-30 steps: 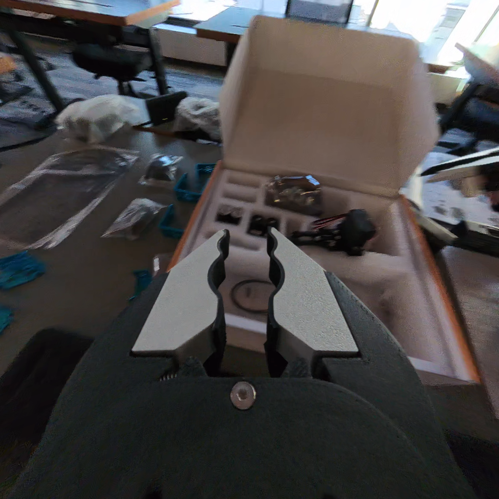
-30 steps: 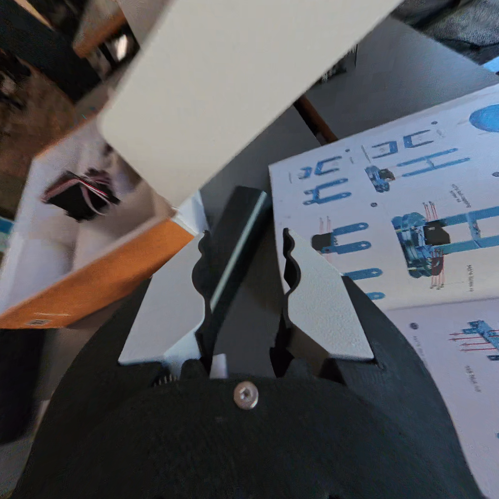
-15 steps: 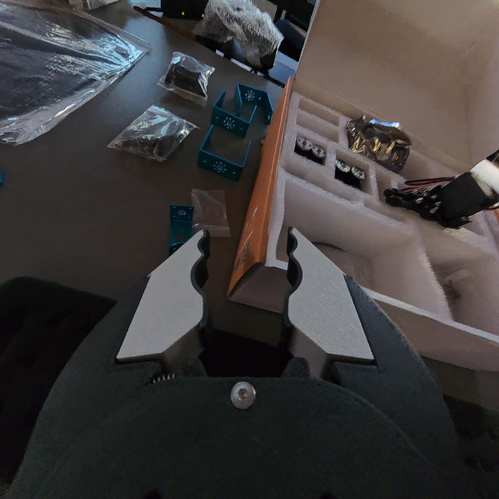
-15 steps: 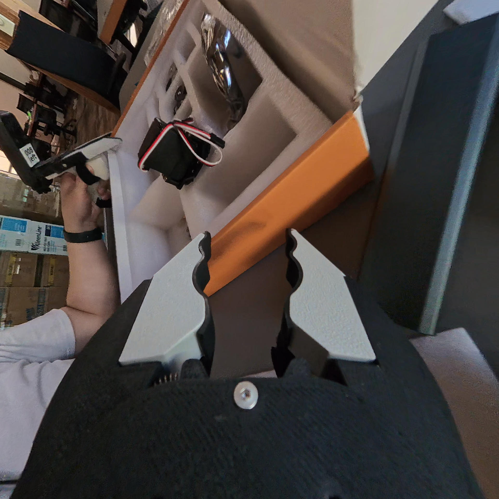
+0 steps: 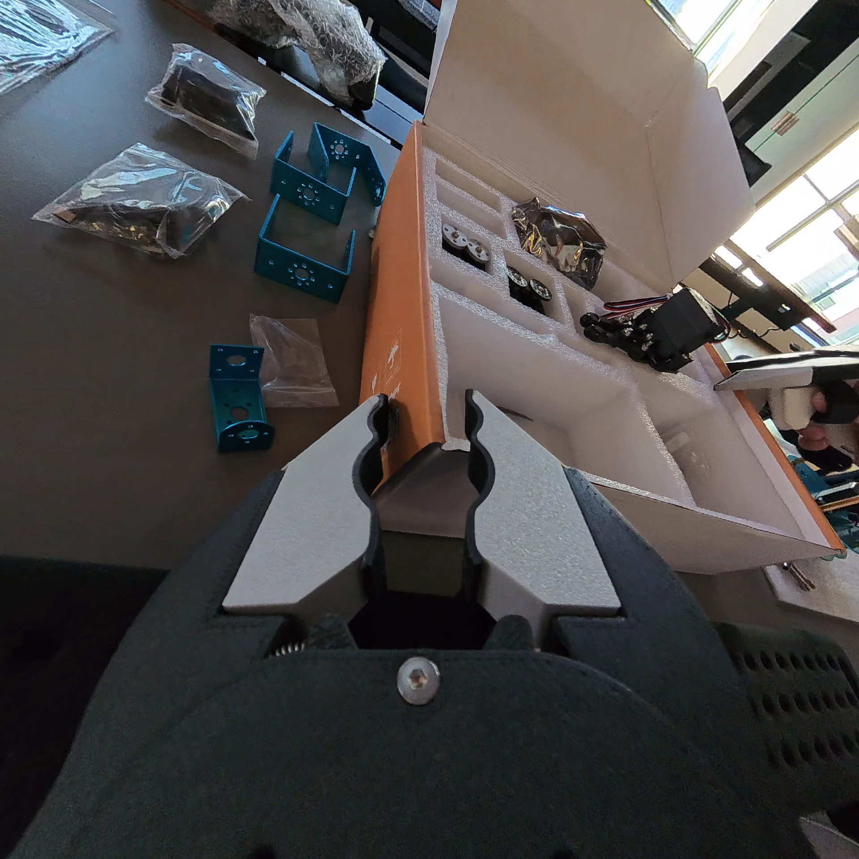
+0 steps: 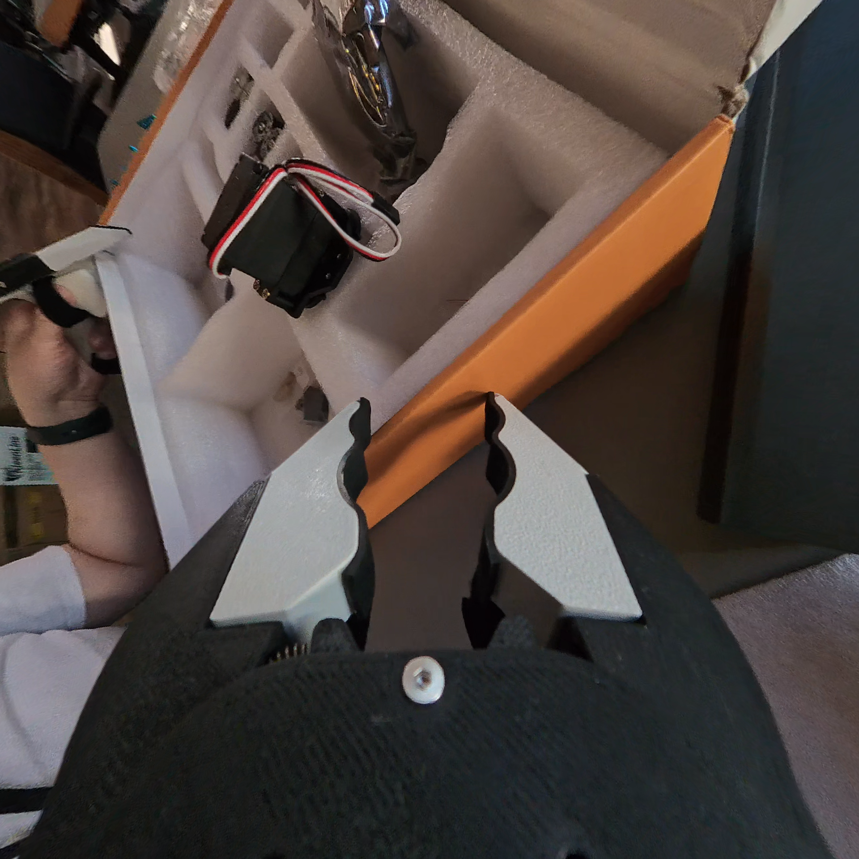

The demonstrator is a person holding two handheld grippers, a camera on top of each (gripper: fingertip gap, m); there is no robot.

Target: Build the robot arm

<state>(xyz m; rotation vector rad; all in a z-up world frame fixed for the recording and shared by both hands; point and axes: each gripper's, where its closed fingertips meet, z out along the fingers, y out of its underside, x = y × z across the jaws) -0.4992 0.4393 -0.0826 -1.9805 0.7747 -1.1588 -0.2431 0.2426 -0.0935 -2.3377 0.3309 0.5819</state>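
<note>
An open orange box [image 5: 399, 279] with a white foam insert [image 5: 511, 353] stands on the dark table, its lid [image 5: 558, 107] upright. A black servo with a red-and-white cable [image 5: 669, 330] lies on the foam, and it also shows in the right wrist view [image 6: 288, 237]. My left gripper [image 5: 425, 409] clamps the box's near corner, one finger on the orange side and one on the foam. My right gripper [image 6: 427, 404] is open astride the opposite orange wall [image 6: 581, 302], its left finger over the foam.
Blue metal brackets [image 5: 302, 269] [image 5: 239, 399] and plastic bags of parts [image 5: 139, 200] [image 5: 209, 97] lie left of the box. A silver foil bag [image 5: 558, 241] sits in a foam pocket. A dark flat object [image 6: 790, 279] lies beside the box's far wall. Tip to tip, the grippers are about 35 cm apart.
Both grippers have come in to the box from opposite sides. The left jaws have narrowed around the near corner. The right jaws have narrowed slightly and now straddle the orange wall.
</note>
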